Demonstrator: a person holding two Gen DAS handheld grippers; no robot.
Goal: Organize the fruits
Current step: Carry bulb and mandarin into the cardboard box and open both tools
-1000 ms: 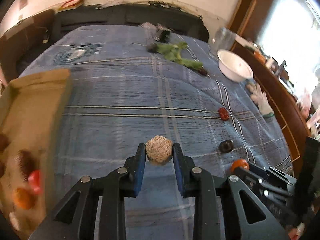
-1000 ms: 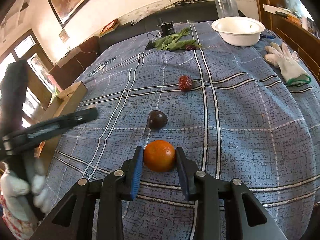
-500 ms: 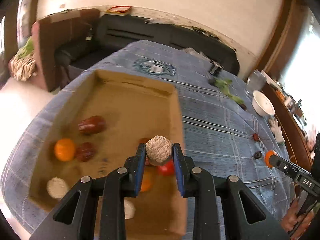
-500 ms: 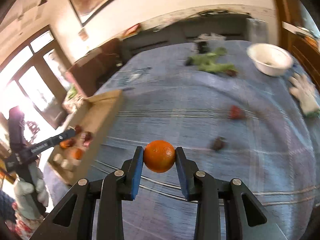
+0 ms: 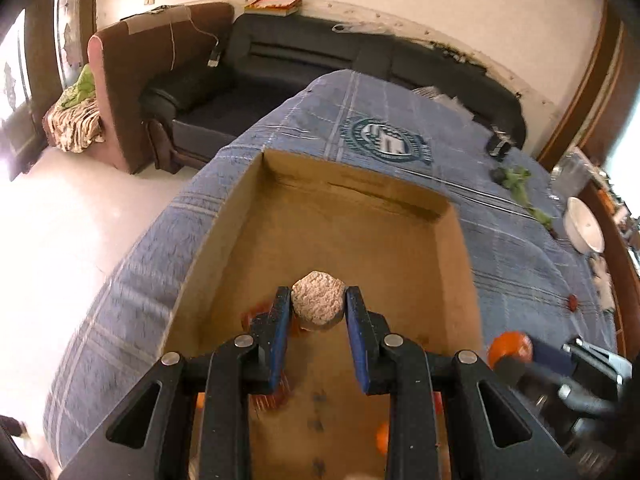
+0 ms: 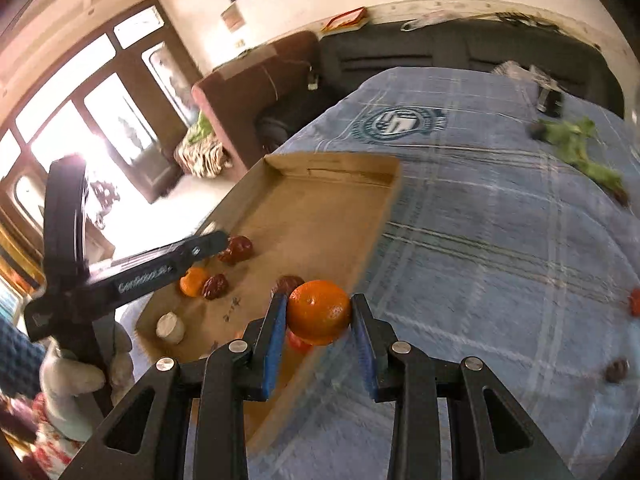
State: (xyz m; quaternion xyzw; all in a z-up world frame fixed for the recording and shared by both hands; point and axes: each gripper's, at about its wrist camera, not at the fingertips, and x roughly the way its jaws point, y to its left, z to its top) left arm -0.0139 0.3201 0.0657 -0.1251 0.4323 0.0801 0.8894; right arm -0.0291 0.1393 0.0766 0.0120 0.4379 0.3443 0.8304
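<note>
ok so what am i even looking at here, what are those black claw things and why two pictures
Those black claws are hand-held grippers, one in each of a person's hands, each with a camera looking along its two fingers. So each picture is one gripper's own view.

The left gripper is shut on a rough beige ball, above a cardboard tray. The right gripper is shut on an orange, near the tray's edge. In its view you see the left gripper from the side, held by a gloved hand.

The tray already holds several fruits and sits on a blue checked cloth, where a few dark and red fruits still lie.
</note>
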